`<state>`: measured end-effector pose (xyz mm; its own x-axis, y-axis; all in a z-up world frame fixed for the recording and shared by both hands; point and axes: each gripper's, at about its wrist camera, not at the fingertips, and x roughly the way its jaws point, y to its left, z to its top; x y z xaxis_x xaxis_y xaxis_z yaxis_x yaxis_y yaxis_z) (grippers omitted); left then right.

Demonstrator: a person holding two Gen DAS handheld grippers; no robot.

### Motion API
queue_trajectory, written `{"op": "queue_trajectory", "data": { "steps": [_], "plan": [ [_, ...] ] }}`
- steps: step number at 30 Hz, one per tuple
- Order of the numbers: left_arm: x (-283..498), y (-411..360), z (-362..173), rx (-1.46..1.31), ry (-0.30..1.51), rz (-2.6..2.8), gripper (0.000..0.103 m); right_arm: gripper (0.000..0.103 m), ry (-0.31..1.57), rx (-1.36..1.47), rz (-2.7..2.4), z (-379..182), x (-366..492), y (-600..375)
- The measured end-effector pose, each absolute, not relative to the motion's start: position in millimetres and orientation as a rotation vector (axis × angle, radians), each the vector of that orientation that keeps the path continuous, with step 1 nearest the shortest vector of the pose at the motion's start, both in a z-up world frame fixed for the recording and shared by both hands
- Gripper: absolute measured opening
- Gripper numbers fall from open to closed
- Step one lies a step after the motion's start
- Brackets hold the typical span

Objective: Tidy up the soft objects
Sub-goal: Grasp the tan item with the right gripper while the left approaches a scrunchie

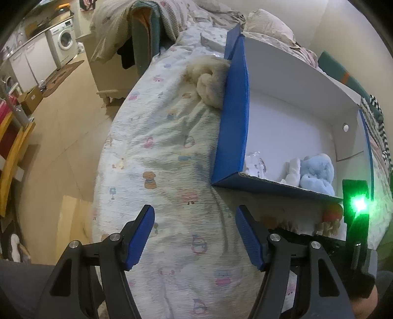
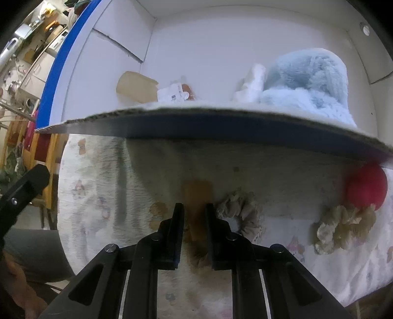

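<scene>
A blue cardboard box (image 1: 233, 122) with a white inside lies on the bed, and a light blue plush toy (image 1: 316, 174) sits in its near corner. A cream plush (image 1: 208, 81) rests against the box's outer left wall. My left gripper (image 1: 195, 211) hangs open over the bare sheet with nothing between its fingers. In front of the box's near wall (image 2: 221, 130), my right gripper (image 2: 194, 208) points down, its jaws narrow and shut on a tan soft strip (image 2: 197, 196). A grey scrunchie (image 2: 242, 208) lies just right of it. Farther right are a cream scrunchie (image 2: 343, 228) and a red ball (image 2: 366, 189).
The bed's patterned sheet (image 1: 159, 152) drops off to the floor (image 1: 61, 122) on the left. Pillows and bedding (image 1: 152, 22) pile up at the far end. Inside the box also lie a white cloth (image 2: 253, 81), a small packet (image 2: 176, 94) and a tan piece (image 2: 136, 86).
</scene>
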<state>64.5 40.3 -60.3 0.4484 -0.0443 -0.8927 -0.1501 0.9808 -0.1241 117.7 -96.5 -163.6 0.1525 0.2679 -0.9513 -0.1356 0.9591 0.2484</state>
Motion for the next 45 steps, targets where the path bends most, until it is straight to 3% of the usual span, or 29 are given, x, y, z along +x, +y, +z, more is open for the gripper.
{"op": "queue_trajectory", "data": {
  "steps": [6,7,8,22,34,42,44,45],
  "plan": [
    [64.5,37.8,-59.2,-0.185,1.1,0.06,0.065,0.016,1.362,0.051,0.291,-170.8,114.5,-86.6],
    [64.1,36.4,-59.1,-0.178,1.099,0.059,0.065,0.006,1.357,0.025,0.293,-171.2,114.0,-84.1],
    [64.2,35.1,-59.3,-0.17,1.098,0.06,0.065,0.005,1.348,0.016,0.3,-170.3,113.7,-82.9],
    [67.1,18.9,-69.8,-0.159,1.14,0.045,0.065,0.004,1.198,0.391,0.402,-114.0,88.8,-150.8],
    [78.5,-96.2,-116.8,0.024,1.281,-0.167,0.065,0.004,1.111,0.472,0.292,-86.8,71.3,-217.8],
    [85.9,-128.2,-154.4,0.121,1.34,-0.153,0.068,0.004,1.085,0.486,0.247,-80.2,66.6,-230.1],
    [87.5,-127.5,-155.8,0.12,1.344,-0.156,0.063,0.004,1.093,0.473,0.252,-81.0,65.6,-228.0],
    [88.8,-126.4,-155.2,0.109,1.35,-0.16,0.045,0.004,1.096,0.469,0.253,-81.1,64.2,-228.5]
  ]
}}
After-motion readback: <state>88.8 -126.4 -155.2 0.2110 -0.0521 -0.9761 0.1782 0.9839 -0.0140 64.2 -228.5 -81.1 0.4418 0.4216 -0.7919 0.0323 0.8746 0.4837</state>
